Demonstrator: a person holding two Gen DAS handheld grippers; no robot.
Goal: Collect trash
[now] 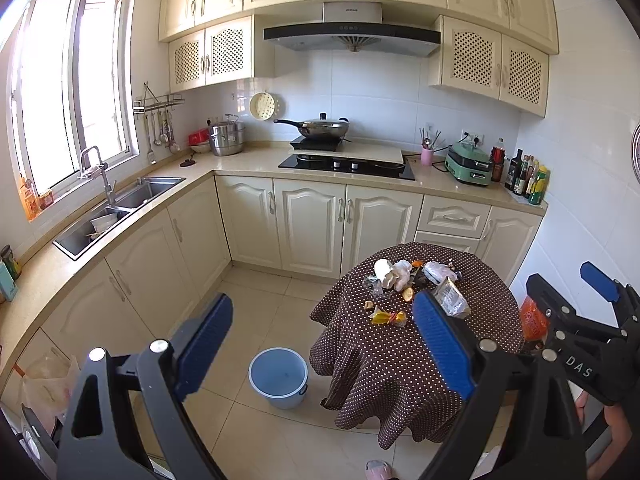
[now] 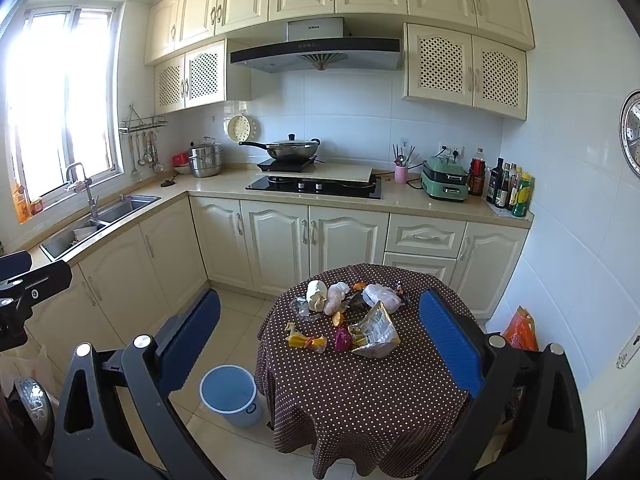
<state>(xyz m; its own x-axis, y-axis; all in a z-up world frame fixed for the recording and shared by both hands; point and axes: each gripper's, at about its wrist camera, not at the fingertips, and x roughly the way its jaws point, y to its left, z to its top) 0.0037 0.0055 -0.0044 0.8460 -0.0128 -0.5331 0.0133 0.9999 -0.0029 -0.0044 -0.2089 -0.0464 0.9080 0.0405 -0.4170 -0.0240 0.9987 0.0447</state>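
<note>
A heap of trash lies on a round table with a brown polka-dot cloth: a white paper cup, crumpled tissue, a clear plastic bag, a foil snack packet, a yellow wrapper and a pink wrapper. The left wrist view shows the same heap, with the cup and foil packet. A blue bucket stands empty on the floor left of the table. My left gripper is open, held above the bucket and the table's edge. My right gripper is open in front of the heap, holding nothing.
Cream cabinets and a counter run along the left and back walls, with a sink and a hob. An orange bag sits by the right wall. A rice cooker is low on the left. A slippered foot shows below.
</note>
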